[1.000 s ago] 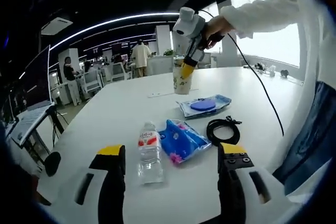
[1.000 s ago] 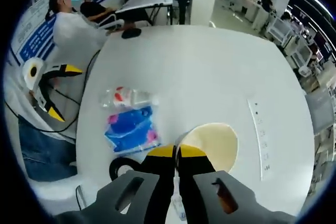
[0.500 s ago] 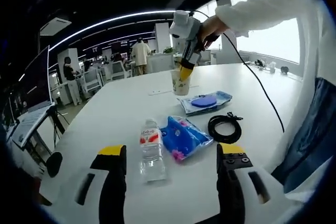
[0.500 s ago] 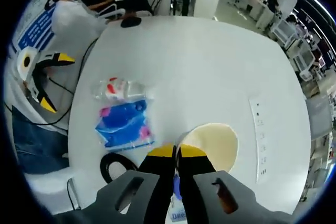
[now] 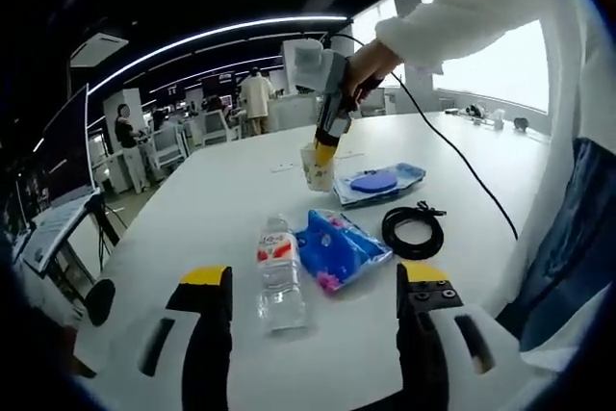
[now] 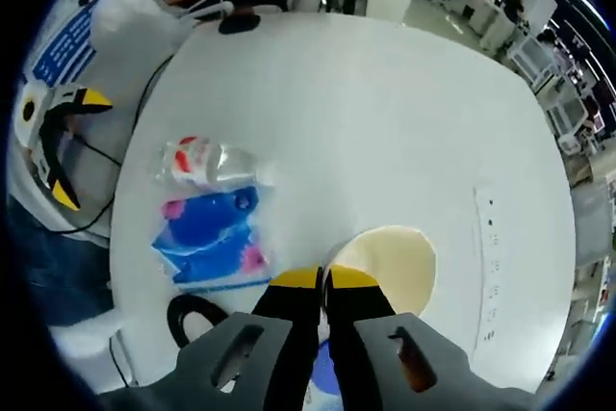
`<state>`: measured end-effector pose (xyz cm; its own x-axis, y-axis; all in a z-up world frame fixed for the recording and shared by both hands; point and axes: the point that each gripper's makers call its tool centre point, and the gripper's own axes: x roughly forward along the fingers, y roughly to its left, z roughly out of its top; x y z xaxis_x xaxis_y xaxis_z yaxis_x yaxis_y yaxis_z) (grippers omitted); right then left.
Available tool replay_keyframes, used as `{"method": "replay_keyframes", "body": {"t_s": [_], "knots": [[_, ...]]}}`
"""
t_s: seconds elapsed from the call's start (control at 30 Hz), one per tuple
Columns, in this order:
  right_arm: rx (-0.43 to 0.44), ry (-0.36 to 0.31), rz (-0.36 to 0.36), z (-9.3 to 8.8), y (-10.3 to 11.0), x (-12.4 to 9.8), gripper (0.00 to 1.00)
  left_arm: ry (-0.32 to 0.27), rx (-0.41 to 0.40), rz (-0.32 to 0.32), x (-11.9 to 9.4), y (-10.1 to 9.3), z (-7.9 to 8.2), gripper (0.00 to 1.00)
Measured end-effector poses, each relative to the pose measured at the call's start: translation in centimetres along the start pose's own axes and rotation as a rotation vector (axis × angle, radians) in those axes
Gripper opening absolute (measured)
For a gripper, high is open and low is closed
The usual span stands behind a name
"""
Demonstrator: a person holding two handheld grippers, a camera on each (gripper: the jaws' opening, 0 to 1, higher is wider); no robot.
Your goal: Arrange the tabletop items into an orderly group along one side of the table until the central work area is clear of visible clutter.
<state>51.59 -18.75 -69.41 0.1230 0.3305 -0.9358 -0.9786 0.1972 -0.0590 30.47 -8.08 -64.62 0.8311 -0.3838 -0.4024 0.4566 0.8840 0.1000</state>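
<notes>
Paper cup (image 5: 317, 167) carried nearer bottle (image 5: 279, 276), right jaws pinching its rim, left jaws apart, far tabletop (image 6: 385, 132) bare.

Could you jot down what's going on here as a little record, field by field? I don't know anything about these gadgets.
setting: round white table in an open office
right gripper: shut on the rim of a paper cup, seen from above in the right gripper view
left gripper: open, holding nothing, near the table's edge
water bottle: lying on its side
blue packet: flat beside the bottle
black cable coil: next to the packet
blue disc on clear pouch: beyond the coil
white strip: beside the cup
</notes>
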Motion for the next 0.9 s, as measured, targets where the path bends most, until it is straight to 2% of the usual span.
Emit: {"method": "replay_keyframes", "body": {"t_s": [0.07, 0.1, 0.23, 0.43, 0.6, 0.9], "knots": [[-0.060, -0.004, 0.000, 0.1, 0.0, 0.4, 0.00, 0.005, 0.003, 0.006, 0.0, 0.1, -0.1, 0.71], [-0.061, -0.008, 0.007, 0.1, 0.1, 0.6, 0.00, 0.006, 0.000, 0.006, 0.0, 0.1, -0.1, 0.71], [0.006, -0.016, 0.031, -0.1, 0.1, 1.1, 0.00, 0.014, 0.005, 0.004, 0.1, 0.0, -0.3, 0.71], [-0.011, -0.021, 0.013, -0.4, 0.0, 1.6, 0.00, 0.028, 0.022, -0.006, 0.2, -0.4, -0.5, 0.71], [0.010, -0.022, 0.022, -0.6, 0.2, 2.0, 0.00, 0.035, 0.023, -0.020, 0.4, -0.7, -0.7, 0.70], [-0.018, -0.004, 0.029, -0.9, 0.5, 2.6, 0.00, 0.043, 0.029, -0.026, 0.5, -0.8, -0.8, 0.71]]}}
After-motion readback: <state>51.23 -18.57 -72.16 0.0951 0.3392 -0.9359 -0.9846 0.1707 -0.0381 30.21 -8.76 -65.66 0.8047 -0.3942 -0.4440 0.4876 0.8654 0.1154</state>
